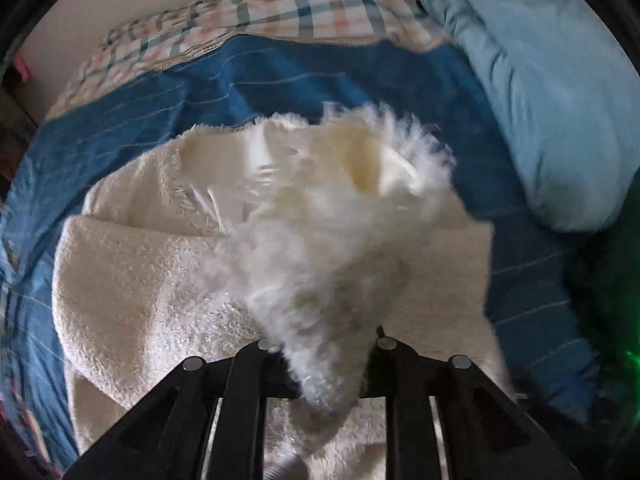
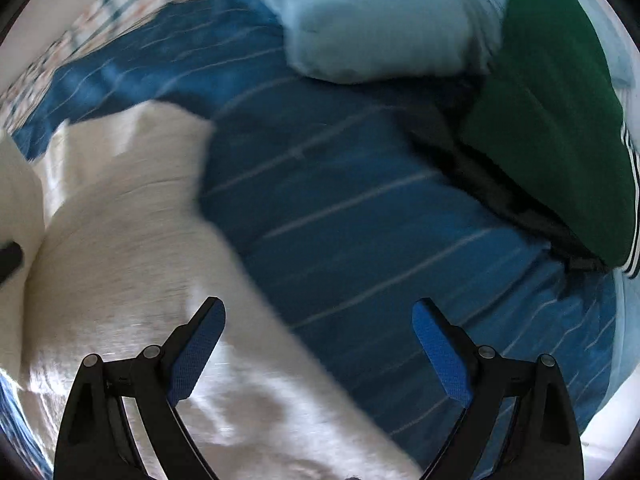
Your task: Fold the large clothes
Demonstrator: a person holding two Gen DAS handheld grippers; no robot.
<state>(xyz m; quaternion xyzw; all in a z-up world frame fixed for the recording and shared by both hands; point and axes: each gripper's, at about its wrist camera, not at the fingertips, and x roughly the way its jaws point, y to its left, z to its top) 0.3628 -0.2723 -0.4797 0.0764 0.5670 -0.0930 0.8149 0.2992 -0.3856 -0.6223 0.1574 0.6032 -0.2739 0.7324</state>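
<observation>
Progress: we judged the fold partway | left tongs (image 1: 320,376) were clamped on the white fluffy sweater (image 1: 168,264) on the bed (image 2: 340,184) | right tongs (image 2: 318,344) stood apart, empty | squaring left.

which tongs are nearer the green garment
Right. The right tongs hang open over the blue sheet with the green garment just beyond; the left tongs grip the white fluffy garment, farther away.

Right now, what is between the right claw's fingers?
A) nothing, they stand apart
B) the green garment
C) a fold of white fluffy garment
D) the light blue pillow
A: the right claw stands wide open, its blue pads pressing on nothing.
</observation>
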